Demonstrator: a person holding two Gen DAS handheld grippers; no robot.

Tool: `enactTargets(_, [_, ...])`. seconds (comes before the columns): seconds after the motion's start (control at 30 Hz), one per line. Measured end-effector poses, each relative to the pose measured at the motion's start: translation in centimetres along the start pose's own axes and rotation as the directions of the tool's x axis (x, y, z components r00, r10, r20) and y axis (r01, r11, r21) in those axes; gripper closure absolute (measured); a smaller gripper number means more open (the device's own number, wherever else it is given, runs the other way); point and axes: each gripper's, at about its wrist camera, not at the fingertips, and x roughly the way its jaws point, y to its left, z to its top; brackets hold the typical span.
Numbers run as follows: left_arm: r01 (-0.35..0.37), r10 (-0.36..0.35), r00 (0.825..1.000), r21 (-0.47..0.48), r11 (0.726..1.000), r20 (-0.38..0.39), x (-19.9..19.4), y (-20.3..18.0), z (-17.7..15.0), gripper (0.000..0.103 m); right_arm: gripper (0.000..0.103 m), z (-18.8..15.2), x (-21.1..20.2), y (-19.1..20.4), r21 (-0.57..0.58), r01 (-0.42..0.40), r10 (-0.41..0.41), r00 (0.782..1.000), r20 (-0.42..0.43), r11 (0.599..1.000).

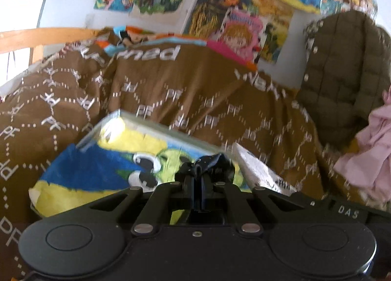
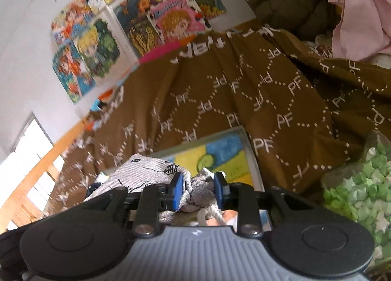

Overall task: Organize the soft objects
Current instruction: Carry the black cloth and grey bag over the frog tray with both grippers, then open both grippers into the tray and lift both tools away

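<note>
Grey cloth pouch (image 2: 151, 173) pinched at its gathered neck by right gripper (image 2: 198, 189), over framed picture (image 2: 220, 156) on brown bedspread (image 2: 244, 100).
Left gripper (image 1: 199, 178) clamped shut on dark wad (image 1: 215, 162); both seemingly lifted clear for sorting.

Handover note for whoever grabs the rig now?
Left gripper: shut on black cloth.
Right gripper: shut on grey pouch at its bunched neck.
Both hang over the picture canvas lying on the brown blanket.
Pink cloth and green jacket sit at the back.
Done: both items picked.
Left: place them; nothing visibly sorted yet.
</note>
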Motion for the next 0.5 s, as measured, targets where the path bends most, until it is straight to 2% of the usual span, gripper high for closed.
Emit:
enactTargets(0.2, [-0.026,0.027,0.994,0.009,1.000,-0.108,1.3,0.4,-1.3,0.098,0.072,-0.9,0.4,0.7,-0.069,0.059,-0.061,0.997,-0.038,0.996])
enactTargets(0.37, [-0.025,0.022,0.986,-0.012,1.000,-0.167,2.0,0.8,-2.0,0.097,0.070,-1.7,0.6,1.6,-0.133,0.093,-0.101,0.993,-0.055,0.987])
enactTargets(0.47, [-0.020,0.017,0.983,-0.016,1.000,-0.185,2.0,1.0,-2.0,0.094,0.068,-1.8,0.6,1.9,-0.160,0.101,-0.111,0.992,-0.056,0.982])
enactTargets(0.5, [-0.021,0.016,0.982,-0.021,1.000,-0.188,1.9,1.1,-2.1,0.090,0.067,-1.8,0.5,2.1,-0.162,0.102,-0.112,0.992,-0.054,0.982])
